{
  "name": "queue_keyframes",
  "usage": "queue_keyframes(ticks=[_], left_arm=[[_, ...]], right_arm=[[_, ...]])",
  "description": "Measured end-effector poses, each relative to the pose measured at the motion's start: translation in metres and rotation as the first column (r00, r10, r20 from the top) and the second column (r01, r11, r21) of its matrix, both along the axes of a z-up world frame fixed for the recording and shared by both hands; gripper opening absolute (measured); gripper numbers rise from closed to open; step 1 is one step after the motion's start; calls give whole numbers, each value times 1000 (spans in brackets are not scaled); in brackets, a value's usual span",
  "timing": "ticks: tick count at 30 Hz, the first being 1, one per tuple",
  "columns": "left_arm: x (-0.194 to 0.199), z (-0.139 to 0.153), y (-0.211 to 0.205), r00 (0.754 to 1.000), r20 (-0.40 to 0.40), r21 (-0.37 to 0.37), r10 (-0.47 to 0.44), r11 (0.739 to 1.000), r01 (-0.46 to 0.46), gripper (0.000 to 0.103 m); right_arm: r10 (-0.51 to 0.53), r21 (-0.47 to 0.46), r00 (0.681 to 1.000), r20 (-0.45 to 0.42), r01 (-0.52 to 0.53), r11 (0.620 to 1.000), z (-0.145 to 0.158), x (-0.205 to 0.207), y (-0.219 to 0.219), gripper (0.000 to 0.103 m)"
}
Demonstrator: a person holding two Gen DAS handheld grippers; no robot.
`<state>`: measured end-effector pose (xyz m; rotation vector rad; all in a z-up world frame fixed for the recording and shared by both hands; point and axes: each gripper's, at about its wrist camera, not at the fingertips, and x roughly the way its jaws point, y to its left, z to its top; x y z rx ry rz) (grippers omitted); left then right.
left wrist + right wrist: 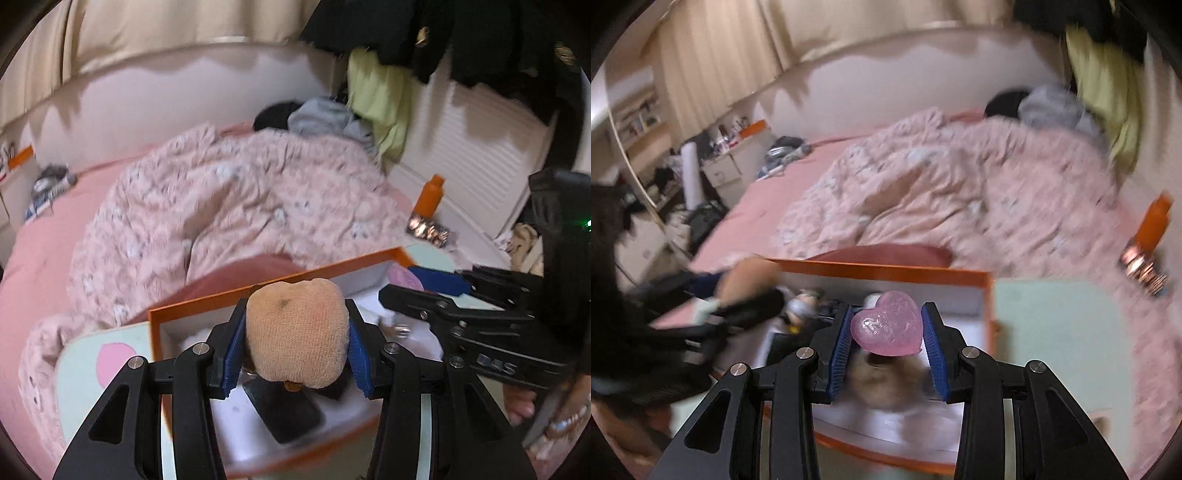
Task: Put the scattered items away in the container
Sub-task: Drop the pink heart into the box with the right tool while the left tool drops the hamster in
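My left gripper (pixel 295 347) is shut on a peach plush toy (pixel 297 332) and holds it above the orange box (pixel 177 308), which has a white inside. A black phone (pixel 284 413) lies in the box under the toy. My right gripper (pixel 886 332) is shut on a pink translucent heart (pixel 886 323) and holds it over the same orange box (pixel 988 295); a blurred furry thing (pixel 886 384) lies below it. The right gripper shows at the right of the left wrist view (pixel 436 291), and the left gripper with its toy at the left of the right wrist view (pixel 746 291).
The box stands on a pale green board (pixel 81 369) on a pink bed with a crumpled floral duvet (pixel 229 206). An orange bottle (pixel 428 195) and a shiny wrapper (pixel 428 229) lie at the bed's right edge. Clothes pile by the headboard (pixel 321 118).
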<state>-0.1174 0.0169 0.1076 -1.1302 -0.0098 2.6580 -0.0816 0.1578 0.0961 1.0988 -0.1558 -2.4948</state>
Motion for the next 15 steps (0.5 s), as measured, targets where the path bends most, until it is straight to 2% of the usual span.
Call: queue_keyframes(ticks=[4,7,10,12,15], left_arm=[[-18,-20,-10,995,83,31,57,998,-60,50],[-19,-27,-20,991,108,61,82,994,-89,51],[-17,-25,-23,992,101,52,81,995,-86,56],[-16,-22,-25,994,84,48,76,996,-80,57],[-10,-15,-34,994,54,68,93,993,-96,67]], right_arm=[[5,82,1000,4,-5,997,-6,-15,-20,37],[14,80,999,49,-18,997,-16,-27,-27,37],[18,49,998,59,-21,999,-22,-33,-27,38],[19,5,997,73,-20,1000,-22,-36,-23,45],[15,-67,999,48,-12,998,-17,-31,-16,58]])
